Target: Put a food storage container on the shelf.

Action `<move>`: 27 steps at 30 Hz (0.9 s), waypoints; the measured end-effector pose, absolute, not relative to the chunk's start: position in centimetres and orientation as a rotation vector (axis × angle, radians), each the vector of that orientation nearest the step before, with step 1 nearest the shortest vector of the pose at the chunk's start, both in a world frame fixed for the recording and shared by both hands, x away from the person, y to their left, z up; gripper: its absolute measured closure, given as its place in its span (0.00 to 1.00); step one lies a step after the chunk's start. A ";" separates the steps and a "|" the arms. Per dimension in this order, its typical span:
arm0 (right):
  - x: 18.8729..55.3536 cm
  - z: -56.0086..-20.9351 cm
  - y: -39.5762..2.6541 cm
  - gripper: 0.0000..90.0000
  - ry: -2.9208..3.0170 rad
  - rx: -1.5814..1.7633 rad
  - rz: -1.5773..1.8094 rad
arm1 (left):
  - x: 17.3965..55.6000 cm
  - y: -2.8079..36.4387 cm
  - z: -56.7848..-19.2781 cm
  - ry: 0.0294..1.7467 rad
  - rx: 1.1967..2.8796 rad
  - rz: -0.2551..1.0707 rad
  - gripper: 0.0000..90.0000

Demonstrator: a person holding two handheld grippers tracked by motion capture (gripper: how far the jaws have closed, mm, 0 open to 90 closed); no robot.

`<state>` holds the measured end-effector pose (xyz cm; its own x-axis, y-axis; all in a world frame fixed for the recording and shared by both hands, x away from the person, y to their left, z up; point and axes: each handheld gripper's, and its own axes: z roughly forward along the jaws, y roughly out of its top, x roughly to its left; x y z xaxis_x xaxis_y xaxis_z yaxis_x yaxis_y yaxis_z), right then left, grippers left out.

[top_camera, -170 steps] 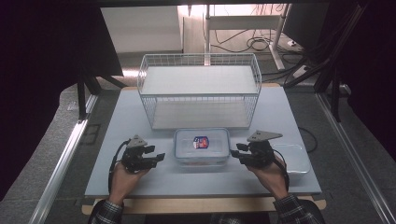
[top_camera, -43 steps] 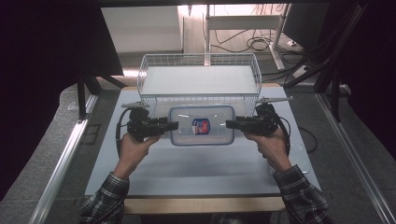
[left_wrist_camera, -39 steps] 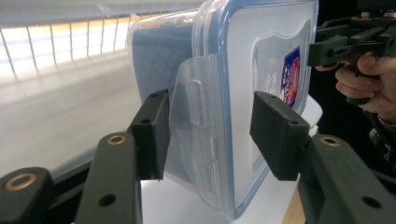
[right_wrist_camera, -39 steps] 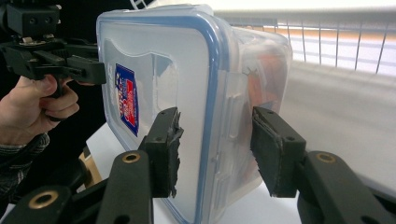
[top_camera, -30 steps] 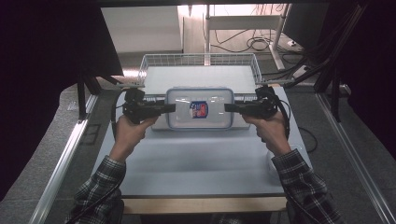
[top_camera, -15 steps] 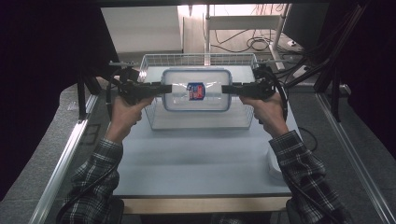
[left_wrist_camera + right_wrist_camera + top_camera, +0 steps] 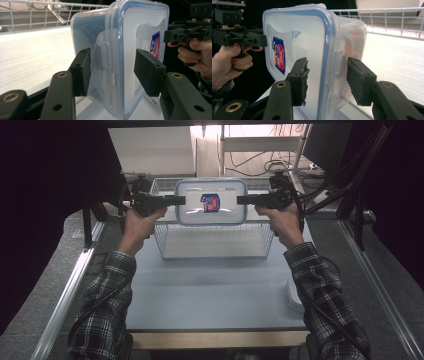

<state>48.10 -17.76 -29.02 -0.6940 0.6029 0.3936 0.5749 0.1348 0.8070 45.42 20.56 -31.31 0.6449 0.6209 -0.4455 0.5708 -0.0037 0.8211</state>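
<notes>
A clear plastic container point(image 7: 212, 202) with a blue-rimmed lid and a red-blue label hangs in the air over the white wire basket point(image 7: 215, 241). My left gripper point(image 7: 180, 200) is shut on the container's left end, and my right gripper point(image 7: 242, 199) is shut on its right end. In the left gripper view the pads point(image 7: 147, 72) clamp the container point(image 7: 130, 50) across its side clasp, with the left gripper point(image 7: 115, 72) around it. In the right gripper view my right gripper point(image 7: 328, 80) clamps the container point(image 7: 312, 37) the same way. Each view shows the other gripper point(image 7: 185, 31) point(image 7: 239, 35) at the far end.
The basket stands at the back of the pale grey table point(image 7: 210, 290). A white tray point(image 7: 295, 297) lies at the table's right edge, partly under the right sleeve. Cables and a shelf frame point(image 7: 260, 150) lie behind the basket. A metal rail point(image 7: 65, 295) runs along the left.
Both grippers have carried the container up and away from the person, from in front of the basket to above it. The grip on both ends is unchanged.
</notes>
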 end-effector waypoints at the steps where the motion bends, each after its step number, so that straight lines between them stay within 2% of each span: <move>1: 48.2 -29.0 -17.8 0.58 2.342 1.218 1.644 | 45.6 20.5 -31.3 0.984 1.675 0.056 0.54; 18: 49.5 -29.1 -17.7 0.54 2.323 1.210 1.620 | 46.6 20.3 -32.3 0.970 1.632 0.106 0.51; 19: 49.5 -29.1 -17.6 0.53 2.321 1.207 1.593 | 46.6 20.3 -32.3 0.975 1.637 0.108 0.50; 20: 49.4 -29.2 -17.5 0.57 2.328 1.202 1.560 | 46.5 20.1 -32.3 0.984 1.644 0.114 0.49; 23: 49.3 -29.7 -16.8 0.52 2.349 1.189 1.464 | 46.7 20.1 -32.6 1.006 1.644 0.105 0.44; 27: 49.7 -30.2 -17.0 0.53 2.342 1.226 1.512 | 47.1 20.3 -32.9 1.003 1.627 0.085 0.43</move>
